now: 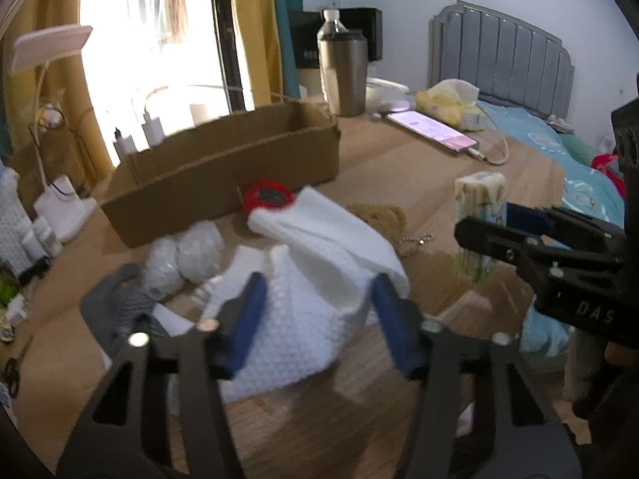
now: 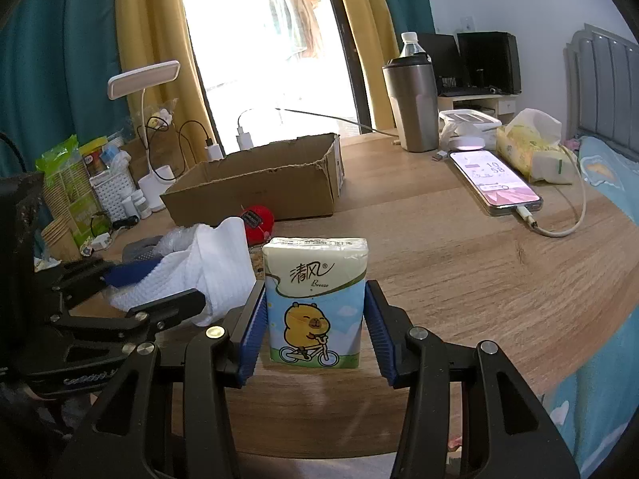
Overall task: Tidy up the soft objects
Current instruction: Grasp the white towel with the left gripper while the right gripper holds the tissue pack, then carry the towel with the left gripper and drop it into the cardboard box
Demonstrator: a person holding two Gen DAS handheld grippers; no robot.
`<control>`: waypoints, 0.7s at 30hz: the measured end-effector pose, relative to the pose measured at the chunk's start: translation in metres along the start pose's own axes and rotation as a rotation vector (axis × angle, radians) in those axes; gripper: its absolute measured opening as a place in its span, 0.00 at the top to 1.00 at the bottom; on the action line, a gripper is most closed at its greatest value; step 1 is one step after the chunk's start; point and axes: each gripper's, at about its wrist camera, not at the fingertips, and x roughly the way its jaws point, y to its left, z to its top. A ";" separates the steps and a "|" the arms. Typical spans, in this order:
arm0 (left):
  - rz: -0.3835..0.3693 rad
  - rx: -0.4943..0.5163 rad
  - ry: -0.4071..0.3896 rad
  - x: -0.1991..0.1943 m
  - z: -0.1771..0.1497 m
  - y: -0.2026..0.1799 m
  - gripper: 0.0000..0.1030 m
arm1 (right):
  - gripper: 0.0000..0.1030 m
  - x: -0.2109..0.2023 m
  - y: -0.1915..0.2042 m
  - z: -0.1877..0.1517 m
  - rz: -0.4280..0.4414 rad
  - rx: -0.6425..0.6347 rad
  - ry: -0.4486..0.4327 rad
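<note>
Two grippers over the wooden table [image 2: 459,247]: right gripper [image 2: 315,329] clamped on the upright tissue pack [image 2: 315,299] near the front edge; left gripper [image 1: 315,319] astride the white cloth [image 1: 315,279], pads seemingly pressing it. Farther back, cardboard box [image 2: 263,183], open-topped, toward the far edge.

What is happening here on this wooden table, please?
A person is sorting soft things with two handheld grippers. The right gripper is shut on an upright tissue pack with a yellow cartoon animal. The left gripper straddles a white waffle-textured cloth; whether its pads press it is unclear. The open brown cardboard box behind looks empty.
</note>
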 end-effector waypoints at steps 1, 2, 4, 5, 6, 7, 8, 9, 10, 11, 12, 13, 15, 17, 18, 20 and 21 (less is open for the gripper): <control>-0.006 -0.006 0.008 0.002 0.000 0.001 0.58 | 0.52 0.000 0.001 0.000 -0.002 -0.001 0.000; -0.016 -0.012 0.010 0.002 -0.001 0.001 0.62 | 0.52 0.000 0.001 0.000 -0.003 -0.003 -0.001; -0.024 -0.017 -0.001 -0.002 -0.001 0.002 0.73 | 0.52 0.000 0.001 0.000 -0.003 -0.003 0.000; -0.026 -0.018 -0.008 -0.003 -0.001 0.002 0.78 | 0.52 0.000 0.001 0.000 -0.004 -0.005 0.000; -0.027 -0.020 -0.014 -0.004 -0.001 0.003 0.81 | 0.52 0.000 0.002 0.001 -0.004 -0.007 -0.001; -0.031 -0.022 -0.018 -0.005 -0.002 0.004 0.90 | 0.52 0.000 0.003 0.001 -0.003 -0.010 -0.001; -0.035 -0.024 -0.017 -0.006 -0.002 0.005 0.91 | 0.52 0.000 0.004 0.002 -0.002 -0.013 -0.001; -0.040 -0.029 -0.016 -0.006 -0.003 0.006 0.92 | 0.52 0.000 0.005 0.003 -0.001 -0.016 -0.002; -0.051 -0.036 -0.019 -0.007 -0.004 0.008 0.94 | 0.52 0.000 0.007 0.003 0.000 -0.021 -0.003; -0.055 -0.039 -0.021 -0.009 -0.004 0.009 0.95 | 0.52 -0.001 0.008 0.004 0.001 -0.026 -0.004; -0.064 -0.040 -0.027 -0.011 -0.005 0.010 0.96 | 0.52 -0.001 0.010 0.005 0.001 -0.030 -0.004; -0.070 -0.042 -0.035 -0.014 -0.005 0.010 0.96 | 0.52 -0.001 0.011 0.007 0.001 -0.034 -0.004; -0.085 -0.046 -0.051 -0.019 -0.003 0.012 0.97 | 0.52 -0.002 0.014 0.010 0.000 -0.041 -0.006; -0.100 -0.060 -0.068 -0.025 -0.001 0.015 0.97 | 0.52 -0.005 0.017 0.013 -0.002 -0.047 -0.010; -0.104 -0.065 -0.073 -0.027 0.001 0.017 0.97 | 0.52 -0.006 0.018 0.016 -0.004 -0.051 -0.012; -0.115 -0.083 -0.087 -0.033 0.005 0.023 0.97 | 0.52 -0.007 0.021 0.021 -0.005 -0.055 -0.017; -0.117 -0.089 -0.092 -0.036 0.007 0.025 0.97 | 0.52 -0.008 0.022 0.023 -0.006 -0.059 -0.021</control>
